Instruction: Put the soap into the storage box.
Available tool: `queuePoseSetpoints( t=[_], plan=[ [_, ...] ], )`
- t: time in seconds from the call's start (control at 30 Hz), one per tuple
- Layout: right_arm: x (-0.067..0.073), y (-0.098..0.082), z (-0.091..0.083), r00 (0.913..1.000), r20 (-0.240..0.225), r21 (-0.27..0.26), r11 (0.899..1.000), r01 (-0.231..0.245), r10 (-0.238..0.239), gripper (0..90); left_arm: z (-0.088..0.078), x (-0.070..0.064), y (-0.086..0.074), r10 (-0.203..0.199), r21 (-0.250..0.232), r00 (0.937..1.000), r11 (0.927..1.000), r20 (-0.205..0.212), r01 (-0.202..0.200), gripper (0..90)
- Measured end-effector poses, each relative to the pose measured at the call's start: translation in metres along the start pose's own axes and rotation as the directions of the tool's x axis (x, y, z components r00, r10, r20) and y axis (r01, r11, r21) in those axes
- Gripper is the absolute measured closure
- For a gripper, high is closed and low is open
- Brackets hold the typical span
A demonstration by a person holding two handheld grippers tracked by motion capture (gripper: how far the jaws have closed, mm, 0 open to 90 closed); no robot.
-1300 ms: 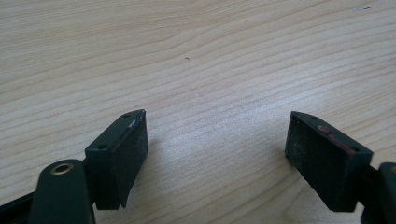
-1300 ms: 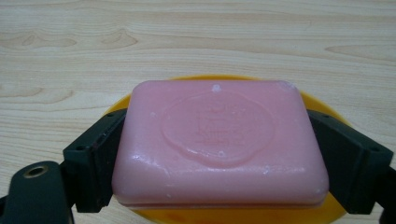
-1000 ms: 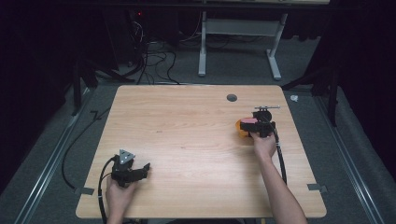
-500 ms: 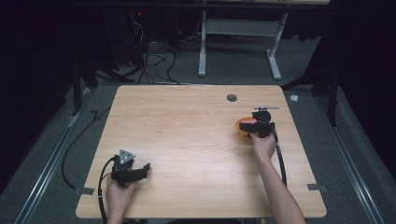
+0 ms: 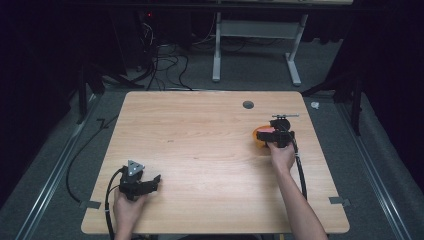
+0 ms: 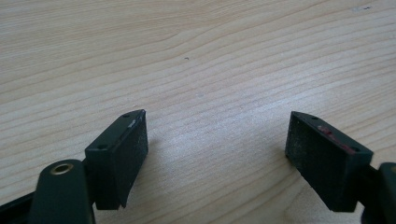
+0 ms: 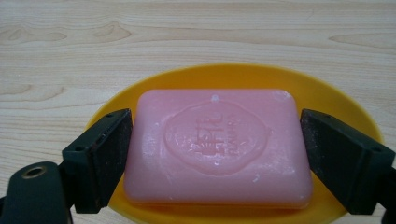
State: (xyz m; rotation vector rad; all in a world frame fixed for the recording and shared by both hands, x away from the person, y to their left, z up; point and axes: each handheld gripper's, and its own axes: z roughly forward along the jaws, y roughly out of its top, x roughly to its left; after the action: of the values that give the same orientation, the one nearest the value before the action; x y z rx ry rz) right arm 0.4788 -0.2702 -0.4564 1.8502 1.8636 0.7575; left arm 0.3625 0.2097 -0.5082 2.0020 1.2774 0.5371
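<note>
A pink soap bar (image 7: 217, 147) with an embossed round emblem lies flat in a yellow oval dish (image 7: 336, 109) on the wooden table (image 7: 70, 51), the right gripper (image 7: 217, 154) straddling it, one black jaw pressed against each short end.

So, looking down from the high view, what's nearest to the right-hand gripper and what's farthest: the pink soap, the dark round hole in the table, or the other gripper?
1. Pink soap bar, between the right gripper's jaws, on the yellow dish.
2. Dark round hole, just beyond it toward the table's far edge.
3. Left gripper, far across at the near left corner.
</note>
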Motion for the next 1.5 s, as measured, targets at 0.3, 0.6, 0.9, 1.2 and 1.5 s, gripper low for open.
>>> queuePoseSetpoints(
  t=[0.3, 0.6, 0.9, 1.2, 1.5],
  plan=[
    [-0.001, 0.001, -0.007, 1.0, -0.003, -0.023, 1.0, 0.006, -0.006, 12.9, 0.0, 0.0, 0.0, 0.0, 0.0, 1.0, 1.0, -0.001, 0.0, 21.5],
    [-0.003, 0.003, -0.017, 0.9996, -0.02, -0.055, 0.998, 0.021, -0.023, 13.7, 0.0, 0.0, 0.0, 0.0, 0.0, 1.0, 1.0, 0.0, 0.0, 21.5],
    [-0.002, 0.003, -0.026, 0.9987, -0.032, -0.067, 0.997, 0.037, -0.039, 14.1, 0.0, 0.0, 0.0, 0.0, 0.0, 1.0, 1.0, 0.0, 0.0, 21.5],
    [-0.003, 0.002, -0.037, 0.9973, -0.047, -0.088, 0.995, 0.052, -0.057, 15.0, 0.0, 0.0, 0.0, 0.0, 0.0, 1.0, 1.0, -0.001, 0.0, 21.5],
    [-0.004, -0.001, -0.046, 0.9954, -0.049, -0.1, 0.992, 0.077, -0.082, 16.8, 0.0, 0.0, 0.0, 0.0, 0.0, 1.0, 1.0, 0.0, 0.0, 21.5]
  ],
)
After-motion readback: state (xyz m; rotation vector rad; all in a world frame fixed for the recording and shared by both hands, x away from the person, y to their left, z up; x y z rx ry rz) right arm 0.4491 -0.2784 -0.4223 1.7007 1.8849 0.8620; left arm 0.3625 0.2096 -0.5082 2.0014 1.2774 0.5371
